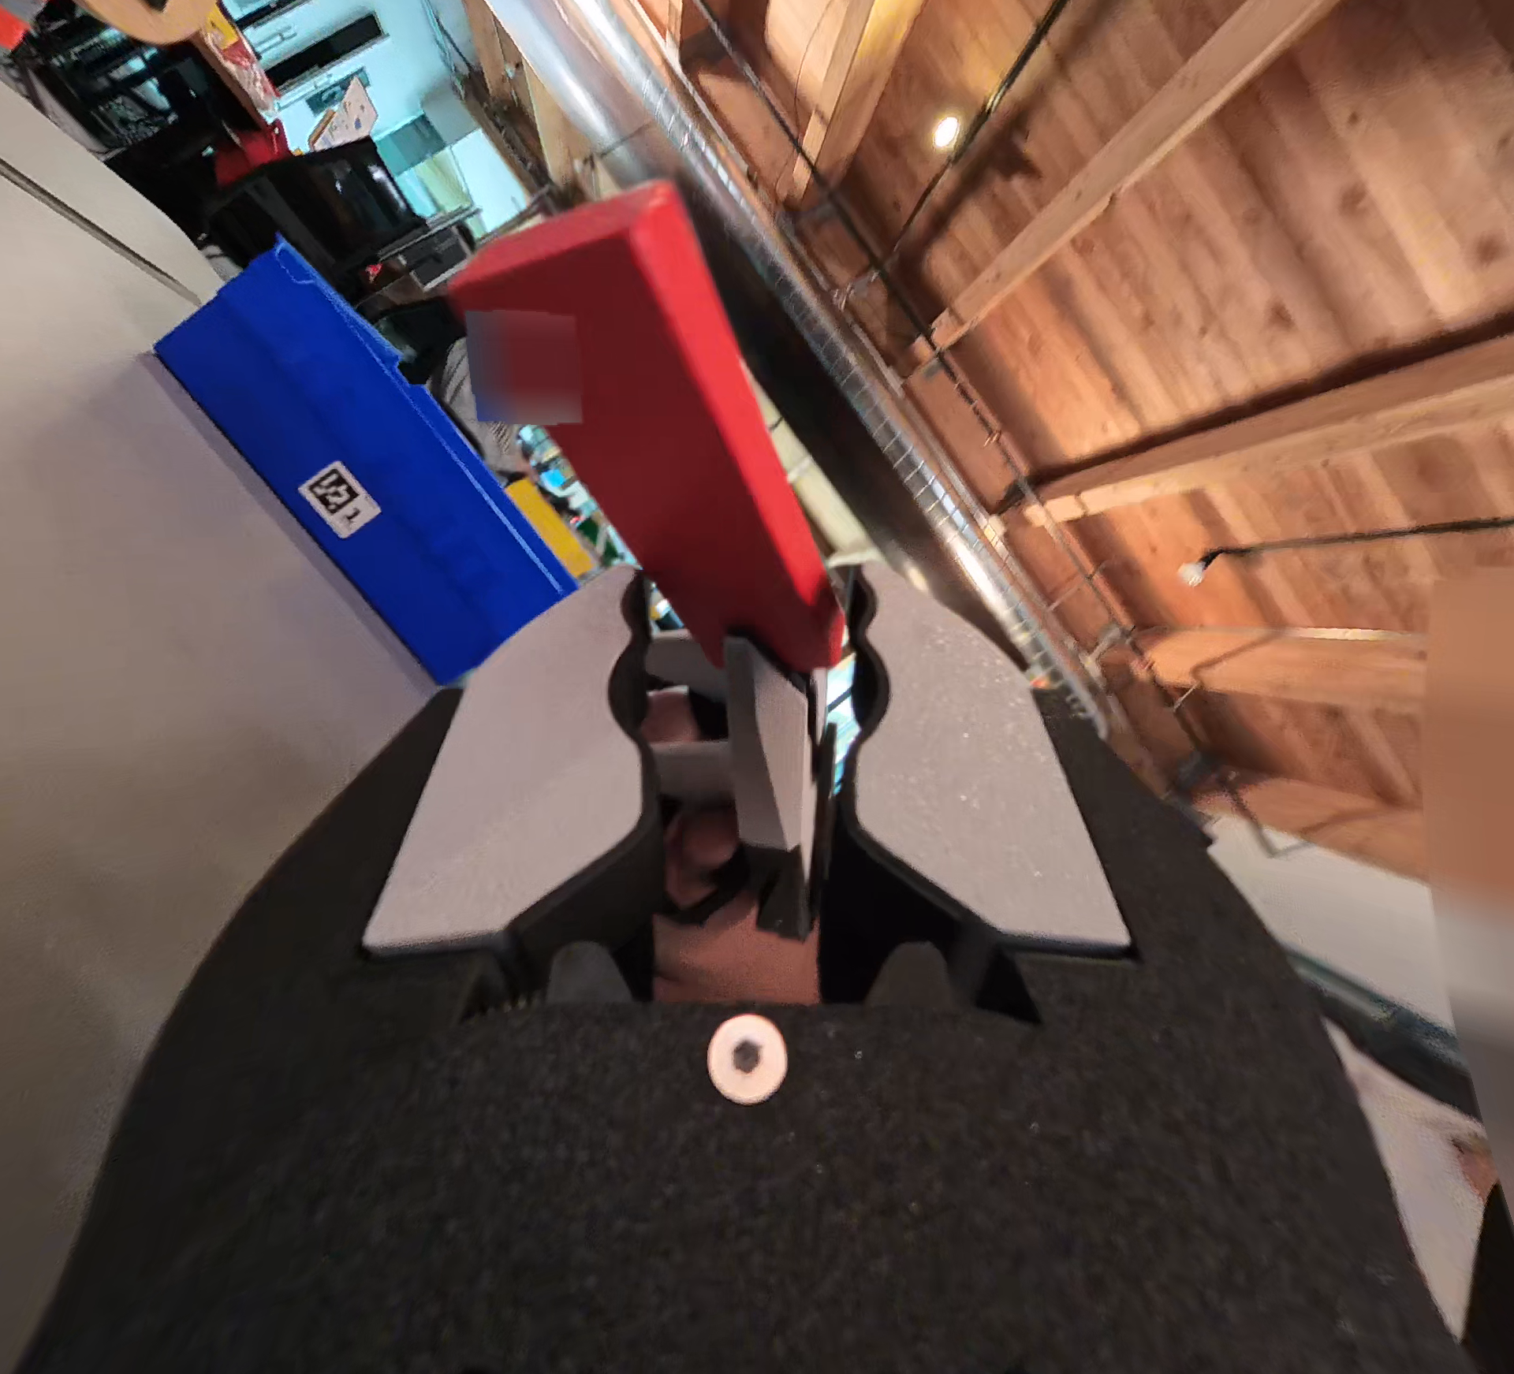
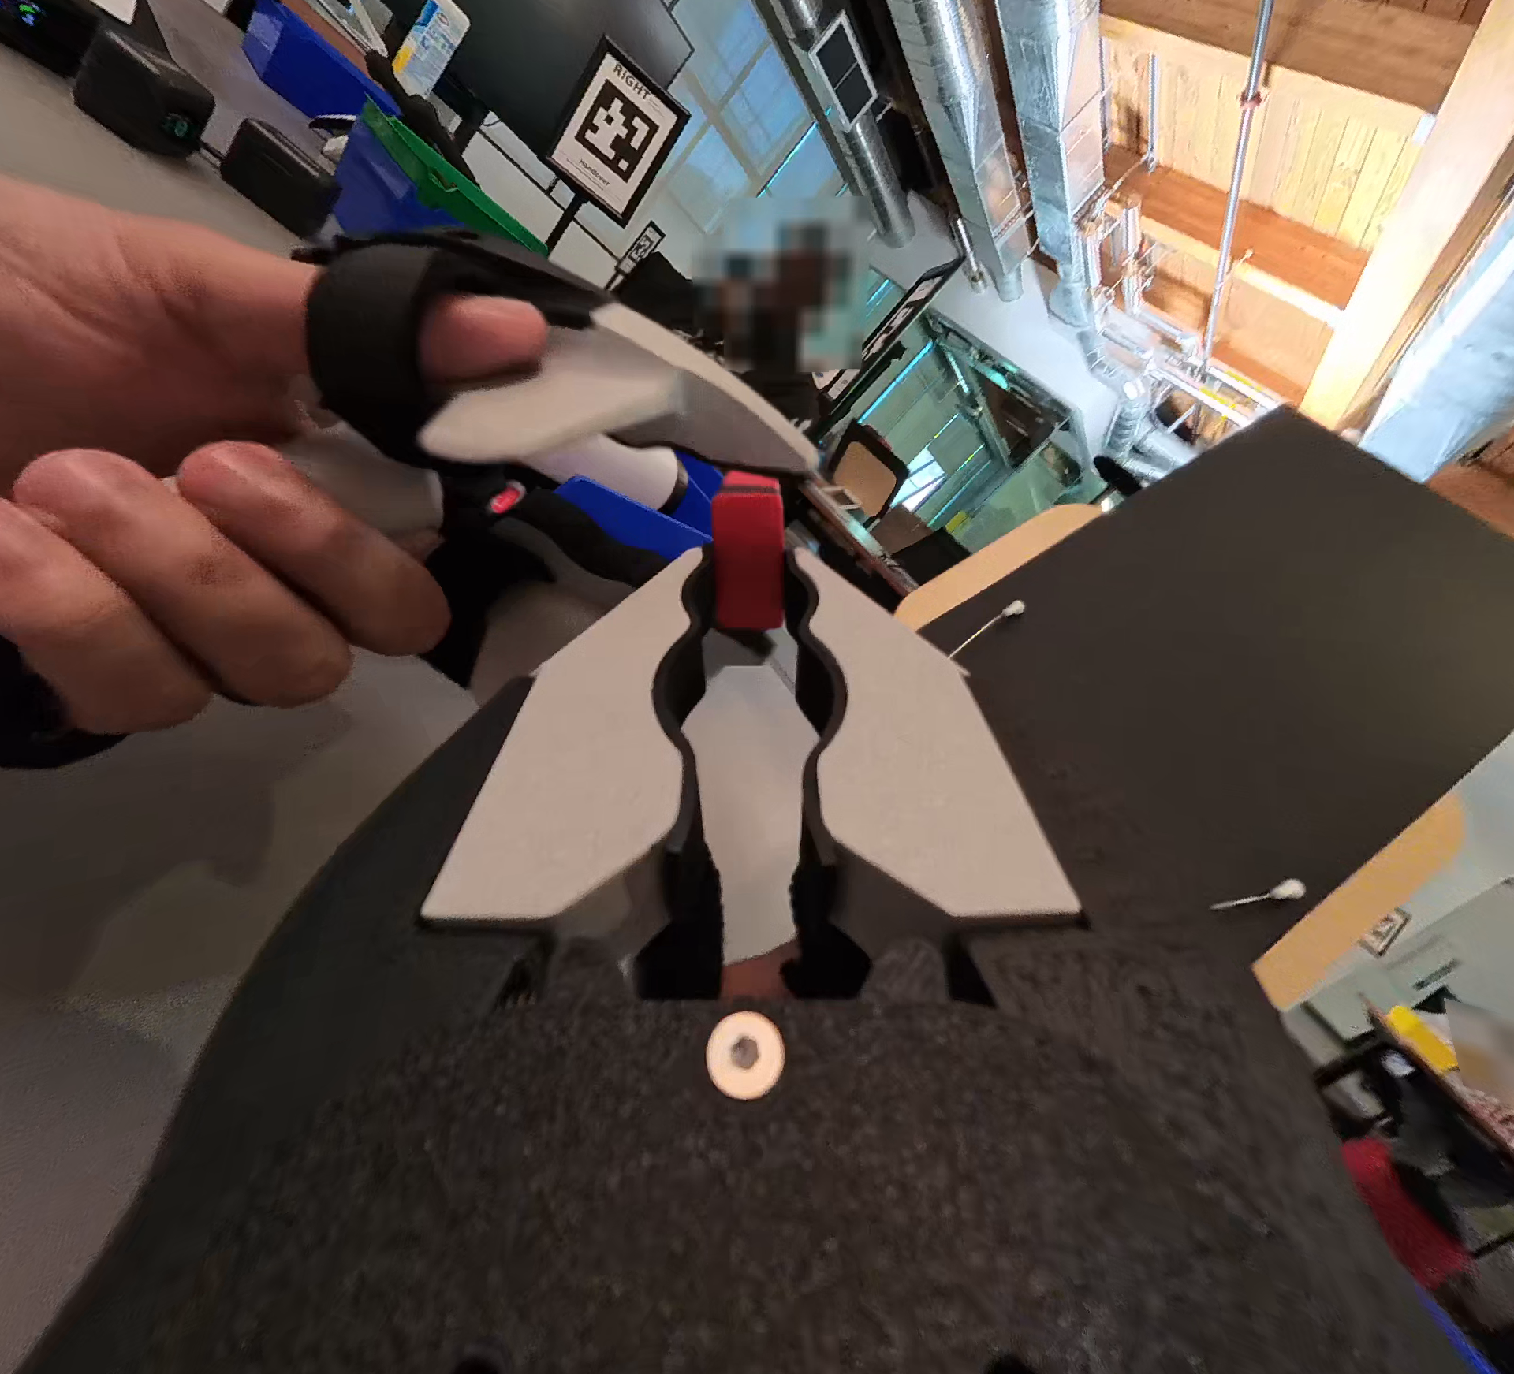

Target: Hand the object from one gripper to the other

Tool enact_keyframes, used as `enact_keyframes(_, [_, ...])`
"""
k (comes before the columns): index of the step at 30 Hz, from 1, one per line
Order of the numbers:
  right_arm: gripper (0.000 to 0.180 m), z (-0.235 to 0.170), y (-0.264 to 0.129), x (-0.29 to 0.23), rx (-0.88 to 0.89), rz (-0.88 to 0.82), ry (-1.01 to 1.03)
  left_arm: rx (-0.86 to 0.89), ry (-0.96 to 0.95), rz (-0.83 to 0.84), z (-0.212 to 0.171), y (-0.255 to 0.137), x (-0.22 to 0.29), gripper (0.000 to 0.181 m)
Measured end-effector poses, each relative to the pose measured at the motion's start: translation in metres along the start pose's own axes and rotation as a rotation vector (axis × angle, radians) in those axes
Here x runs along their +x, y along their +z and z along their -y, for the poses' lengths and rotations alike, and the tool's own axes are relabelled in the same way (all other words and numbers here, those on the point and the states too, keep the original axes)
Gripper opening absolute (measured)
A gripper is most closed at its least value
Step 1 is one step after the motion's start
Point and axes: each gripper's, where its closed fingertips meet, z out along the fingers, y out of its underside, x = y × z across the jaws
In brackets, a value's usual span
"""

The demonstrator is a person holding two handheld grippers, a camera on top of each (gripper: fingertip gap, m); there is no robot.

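Note:
A red block (image 1: pixel 655 417) stands up between my two grippers. In the right wrist view I see it edge-on (image 2: pixel 747 557), and my right gripper (image 2: pixel 745 589) is shut on it at the fingertips. My left gripper (image 1: pixel 745 602) is open, and its jaws straddle the block's near end; the right-hand finger is at the block's edge and a gap shows on the left side. The right gripper's grey fingers (image 1: pixel 766 745) show edge-on in that gap, clamped on the block's lower end. In the right wrist view a hand (image 2: pixel 164 516) holds the left gripper, whose upper finger (image 2: pixel 623 385) reaches the block's top; its lower finger is hidden.
A blue bin (image 1: pixel 352 466) stands on the grey table (image 1: pixel 123 638) to the left. A black board (image 2: pixel 1229 638) with two cotton swabs lies to the right. Blue and green bins (image 2: pixel 393 180) and a marker sign (image 2: pixel 618 131) stand farther back. Wooden beams and metal ducts run overhead. The grippers are tip to tip, or close to it.

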Motion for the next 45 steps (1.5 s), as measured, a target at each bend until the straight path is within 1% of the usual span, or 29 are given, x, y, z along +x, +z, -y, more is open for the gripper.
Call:
enact_keyframes(2, [0.015,-0.002,-0.003,0.014,-0.006,-0.022,0.062,-0.031,0.073,0.052,0.003,-0.006,-0.001,0.061])
enact_keyframes(5, [0.015,0.003,-0.013,0.066,0.023,-0.120,0.167,-0.019,0.225,0.143,0.018,-0.020,0.002,0.062])
enact_keyframes(7, [0.015,0.013,-0.023,0.119,0.053,-0.196,0.216,-0.056,0.330,0.238,0.020,-0.030,-0.002,0.062])
enact_keyframes(10, [0.015,0.029,-0.051,0.218,0.079,-0.321,0.269,-0.192,0.487,0.405,0.003,-0.056,-0.020,0.059])
enact_keyframes(12, [0.016,0.032,-0.076,0.286,0.047,-0.391,0.317,-0.273,0.572,0.509,-0.008,-0.073,-0.030,0.057])
enact_keyframes(15, [0.016,0.009,-0.127,0.374,-0.015,-0.552,0.410,-0.292,0.666,0.575,-0.009,-0.083,-0.029,0.052])
enact_keyframes(17, [0.016,-0.033,-0.156,0.399,-0.092,-0.629,0.500,-0.307,0.714,0.577,-0.009,-0.081,-0.026,0.051])
enact_keyframes(19, [0.015,-0.097,-0.174,0.406,-0.229,-0.685,0.555,-0.334,0.775,0.600,-0.011,-0.081,-0.030,0.051])
enact_keyframes(20, [0.015,-0.136,-0.178,0.402,-0.336,-0.685,0.599,-0.345,0.796,0.617,-0.011,-0.082,-0.033,0.051])
enact_keyframes(22, [0.015,-0.211,-0.182,0.376,-0.562,-0.615,0.706,-0.378,0.809,0.624,-0.016,-0.081,-0.038,0.051])
enact_keyframes(23, [0.016,-0.242,-0.185,0.363,-0.649,-0.600,0.748,-0.390,0.809,0.623,-0.018,-0.080,-0.039,0.051])
enact_keyframes(25, [0.016,-0.286,-0.190,0.341,-0.781,-0.585,0.808,-0.391,0.815,0.626,-0.017,-0.079,-0.040,0.050])
enact_keyframes(27, [0.016,-0.310,-0.190,0.327,-0.854,-0.586,0.815,-0.388,0.816,0.632,-0.015,-0.080,-0.041,0.050])
enact_keyframes(30, [0.016,-0.327,-0.185,0.313,-0.917,-0.547,0.808,-0.371,0.806,0.641,-0.010,-0.083,-0.041,0.050])
enact_keyframes(33, [0.016,-0.328,-0.180,0.316,-0.881,-0.577,0.794,-0.356,0.787,0.651,-0.005,-0.087,-0.042,0.049])
enact_keyframes(38, [0.016,-0.329,-0.179,0.318,-0.869,-0.584,0.795,-0.349,0.788,0.651,-0.002,-0.088,-0.041,0.048])
enact_keyframes(42, [0.016,-0.330,-0.185,0.316,-0.878,-0.578,0.836,-0.382,0.822,0.661,-0.007,-0.086,-0.044,0.048])
enact_keyframes(45, [0.016,-0.334,-0.198,0.311,-0.952,-0.563,0.837,-0.409,0.855,0.670,-0.011,-0.085,-0.046,0.048])
